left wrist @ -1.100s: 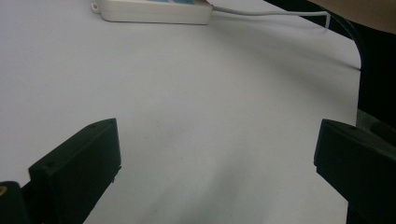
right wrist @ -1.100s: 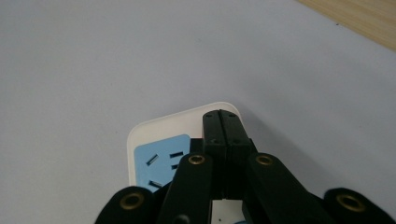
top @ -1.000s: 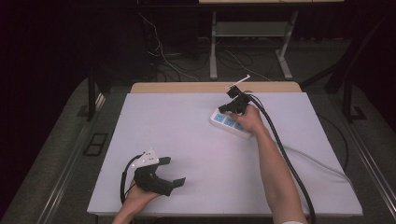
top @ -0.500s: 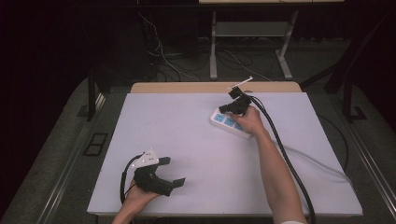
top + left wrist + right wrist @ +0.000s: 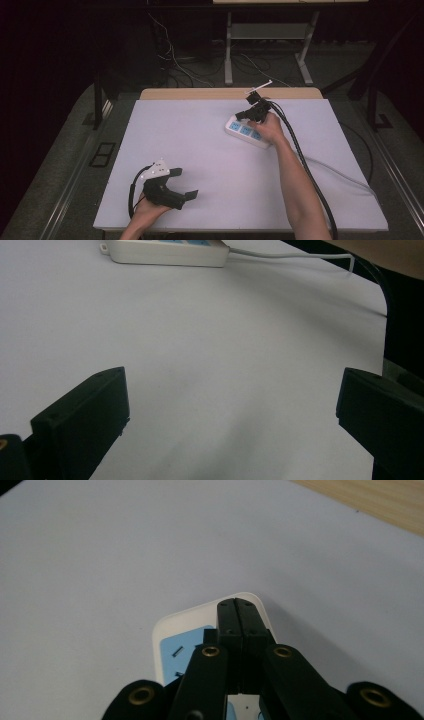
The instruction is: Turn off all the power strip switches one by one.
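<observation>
A white power strip (image 5: 245,131) with blue sockets lies on the white table cover (image 5: 200,145), right of centre toward the back. My right gripper (image 5: 240,116) is shut, with nothing between its jaws, and its tips sit over the strip's far end. In the right gripper view the closed jaws (image 5: 237,615) cover the end of the power strip (image 5: 175,632). My left gripper (image 5: 185,183) rests near the front left corner, open and empty. Across bare table its wide-open jaws (image 5: 230,410) face the power strip (image 5: 165,252).
The strip's white cord (image 5: 340,172) runs off toward the right edge of the table. A thick black gripper cable (image 5: 300,155) trails along the right forearm. A wooden edge (image 5: 225,93) borders the back of the table, with a metal frame and floor cables beyond.
</observation>
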A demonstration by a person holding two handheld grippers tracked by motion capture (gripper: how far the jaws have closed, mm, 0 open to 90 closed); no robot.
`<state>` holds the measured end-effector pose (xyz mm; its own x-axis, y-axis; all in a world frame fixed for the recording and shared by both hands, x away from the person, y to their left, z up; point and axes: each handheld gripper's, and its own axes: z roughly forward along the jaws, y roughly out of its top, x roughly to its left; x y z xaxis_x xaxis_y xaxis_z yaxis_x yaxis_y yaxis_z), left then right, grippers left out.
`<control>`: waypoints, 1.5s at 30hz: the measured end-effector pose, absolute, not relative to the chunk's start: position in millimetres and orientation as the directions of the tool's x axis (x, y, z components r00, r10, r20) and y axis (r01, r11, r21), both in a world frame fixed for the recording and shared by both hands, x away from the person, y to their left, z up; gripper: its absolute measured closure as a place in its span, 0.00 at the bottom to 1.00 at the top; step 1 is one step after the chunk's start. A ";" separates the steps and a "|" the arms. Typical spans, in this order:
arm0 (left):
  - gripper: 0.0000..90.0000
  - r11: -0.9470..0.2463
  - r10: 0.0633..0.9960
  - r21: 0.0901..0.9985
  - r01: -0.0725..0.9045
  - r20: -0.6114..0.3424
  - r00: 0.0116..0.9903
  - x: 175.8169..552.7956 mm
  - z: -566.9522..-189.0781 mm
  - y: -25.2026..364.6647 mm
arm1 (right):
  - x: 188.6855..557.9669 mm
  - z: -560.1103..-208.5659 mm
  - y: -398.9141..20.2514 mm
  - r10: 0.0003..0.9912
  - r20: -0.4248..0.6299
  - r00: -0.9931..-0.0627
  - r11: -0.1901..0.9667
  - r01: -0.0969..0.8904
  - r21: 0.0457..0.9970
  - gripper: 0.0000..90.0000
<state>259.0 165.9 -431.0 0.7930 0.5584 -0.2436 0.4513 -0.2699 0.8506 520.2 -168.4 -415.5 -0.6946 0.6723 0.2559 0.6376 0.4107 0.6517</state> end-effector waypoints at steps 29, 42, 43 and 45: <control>0.00 -0.273 0.542 0.855 0.441 -0.242 0.805 255.9 -429.6 160.1 | 441.2 -366.7 -215.3 0.715 0.274 -0.644 0.308 0.641 0.703 0.32; 0.00 -0.255 0.553 0.858 0.446 -0.249 0.795 255.9 -429.5 163.1 | 377.1 -365.4 -236.3 0.702 0.274 -0.657 0.289 0.614 0.734 0.01; 0.00 -0.253 0.554 0.858 0.446 -0.250 0.794 255.9 -429.5 163.4 | 372.3 -365.5 -239.2 0.702 0.275 -0.657 0.286 0.614 0.736 0.00; 0.00 -0.250 0.555 0.858 0.448 -0.252 0.792 255.8 -429.3 163.7 | 362.1 -365.9 -244.9 0.699 0.280 -0.658 0.273 0.608 0.746 0.00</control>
<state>255.8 163.7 -429.3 0.7924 0.5554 -0.2521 0.4481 -0.2497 0.8584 362.1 -244.9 -365.9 -0.6578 0.6993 0.2798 0.6077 0.2733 0.7457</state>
